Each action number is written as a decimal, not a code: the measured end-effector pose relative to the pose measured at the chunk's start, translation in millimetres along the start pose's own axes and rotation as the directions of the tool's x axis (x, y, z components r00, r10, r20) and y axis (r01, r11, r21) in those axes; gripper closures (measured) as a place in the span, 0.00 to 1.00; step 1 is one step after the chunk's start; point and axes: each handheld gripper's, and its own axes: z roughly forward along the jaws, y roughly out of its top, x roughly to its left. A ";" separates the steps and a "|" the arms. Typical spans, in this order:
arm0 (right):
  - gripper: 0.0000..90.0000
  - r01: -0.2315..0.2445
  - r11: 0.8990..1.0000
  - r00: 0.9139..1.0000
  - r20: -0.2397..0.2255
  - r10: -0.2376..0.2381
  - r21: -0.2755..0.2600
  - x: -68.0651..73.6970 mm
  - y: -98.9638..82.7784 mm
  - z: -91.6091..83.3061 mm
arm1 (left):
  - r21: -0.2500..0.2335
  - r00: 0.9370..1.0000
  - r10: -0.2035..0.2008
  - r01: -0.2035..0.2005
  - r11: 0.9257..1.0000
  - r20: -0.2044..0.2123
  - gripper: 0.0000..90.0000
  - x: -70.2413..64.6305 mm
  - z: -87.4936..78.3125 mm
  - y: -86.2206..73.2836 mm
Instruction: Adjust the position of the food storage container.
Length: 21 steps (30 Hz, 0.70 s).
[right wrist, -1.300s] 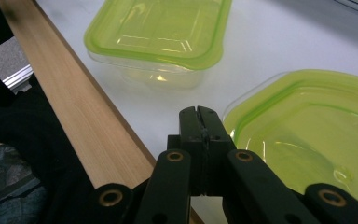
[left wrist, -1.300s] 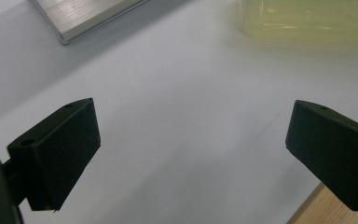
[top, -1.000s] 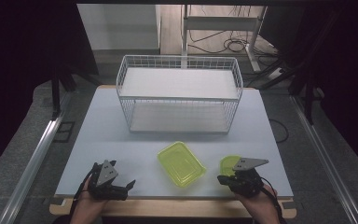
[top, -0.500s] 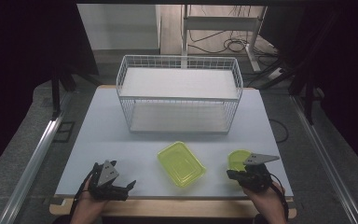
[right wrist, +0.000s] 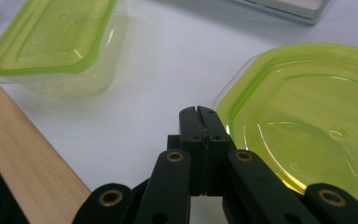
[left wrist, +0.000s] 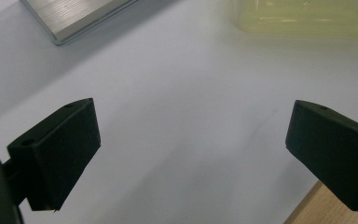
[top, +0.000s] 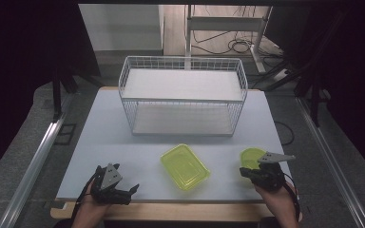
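Plastic tubs are the work here: a round lime-lidded container [top: 252,157] sits at about four o'clock on the white table [top: 104,133], touching or just beside the right gripper [top: 247,173], and a rectangular lidded container [top: 185,166] lies near six o'clock, between the two hands. At twelve o'clock stands a white wire basket [top: 183,97], with nothing visible inside it.

In the right gripper view the jaws are pressed together with nothing between them, their tips just beside the round container's [right wrist: 307,121] rim at its nine o'clock edge. The left gripper [top: 123,192] rests near seven o'clock; in the left gripper view its jaws stand wide apart over bare table, holding nothing, with the rectangular container [left wrist: 303,16] off at one o'clock.

Both tubs look thin-walled, see-through and probably light, so likely to skid on the smooth top if nudged. The glossy lid should be slippery and may flex or pop under a hard pinch. My judgement: take the round one by the rim, one jaw over the lid edge and one beneath the lip, squeezing gently
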 end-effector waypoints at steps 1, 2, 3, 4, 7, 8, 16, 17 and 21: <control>1.00 -0.003 1.000 1.000 0.009 0.003 -0.007 -3.2 -0.3 -0.9 | 0.000 1.000 0.001 -0.001 1.000 0.000 0.03 0.0 0.0 0.0; 1.00 -0.003 1.000 1.000 0.009 0.003 -0.007 -3.2 -0.3 -0.9 | -0.001 1.000 0.002 -0.002 1.000 0.000 0.03 0.0 0.0 0.0; 1.00 -0.011 1.000 1.000 0.016 0.012 -0.010 -6.1 -0.7 -2.2 | -0.002 1.000 0.002 -0.002 1.000 0.000 0.03 -0.1 0.1 0.0; 1.00 -0.014 1.000 1.000 0.022 0.014 -0.014 -7.7 -1.0 -2.8 | -0.002 1.000 0.003 -0.003 1.000 0.001 0.03 0.0 0.2 -0.1; 1.00 -0.021 1.000 0.999 0.028 0.021 -0.020 -10.9 -1.4 -4.1 | -0.004 1.000 0.003 -0.003 1.000 0.003 0.03 -0.2 0.2 -0.1; 1.00 -0.022 1.000 0.999 0.035 0.023 -0.021 -12.4 -1.5 -4.9 | -0.005 1.000 0.006 -0.006 1.000 0.004 0.03 -0.2 0.2 -0.1; 1.00 -0.048 0.998 0.997 0.055 0.050 -0.040 -22.8 -3.2 -8.9 | -0.016 0.999 0.035 -0.035 0.999 0.016 0.03 -2.7 1.7 -0.2; 1.00 -0.048 0.998 0.997 0.063 0.051 -0.040 -24.2 -3.5 -9.0 | -0.016 0.999 0.034 -0.034 0.999 0.018 0.03 -2.8 1.8 -0.1; 1.00 -0.052 0.998 0.996 0.072 0.055 -0.037 -27.3 -4.3 -8.7 | -0.018 0.999 0.032 -0.031 0.999 0.022 0.03 -2.5 1.7 -0.1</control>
